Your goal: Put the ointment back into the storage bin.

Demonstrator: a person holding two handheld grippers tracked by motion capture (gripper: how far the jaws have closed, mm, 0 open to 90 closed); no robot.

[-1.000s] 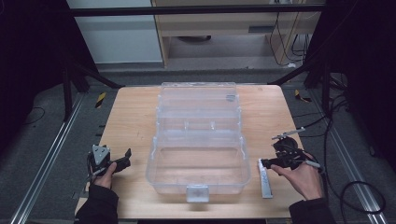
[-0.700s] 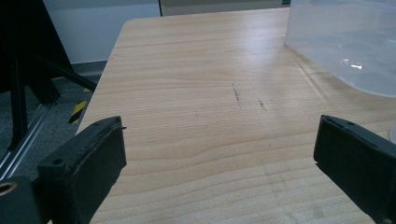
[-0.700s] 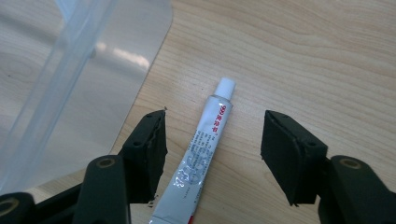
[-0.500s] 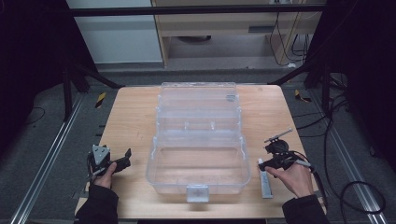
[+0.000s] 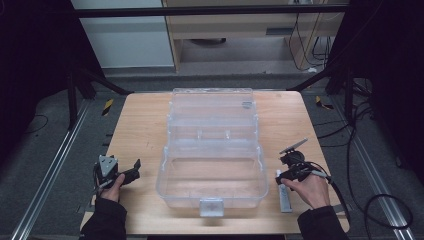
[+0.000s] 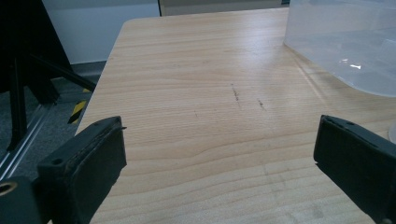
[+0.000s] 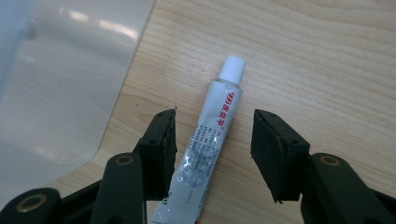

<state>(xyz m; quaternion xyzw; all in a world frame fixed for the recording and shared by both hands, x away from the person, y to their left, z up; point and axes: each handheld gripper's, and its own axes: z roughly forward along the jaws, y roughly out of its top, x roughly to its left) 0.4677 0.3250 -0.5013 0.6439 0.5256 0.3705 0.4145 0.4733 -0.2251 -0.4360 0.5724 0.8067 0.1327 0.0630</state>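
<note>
A clear plastic box (image 5: 212,160) with its lid laid back stands open in the middle of the wooden table (image 5: 145,125). A silver tube (image 7: 205,140) with a white cap lies flat on the wood to the right of the box (image 7: 56,84); in the high view the tube (image 5: 284,196) sits near the front right edge. My right gripper (image 7: 212,149) is open and straddles the tube, one jaw on each side, its left jaw close against it. My left gripper (image 6: 219,154) is open over bare wood, left of the box (image 6: 345,42), and sits in a hand at the front left (image 5: 131,172).
The box's latch tab (image 5: 211,206) faces the front edge of the table. Dark floor, metal rails and frame legs surround the table; cables trail on the right. Bare wood lies on both sides of the box.
My right gripper has moved down and toward the front, from above the tube to around it. The left gripper has stayed put.
</note>
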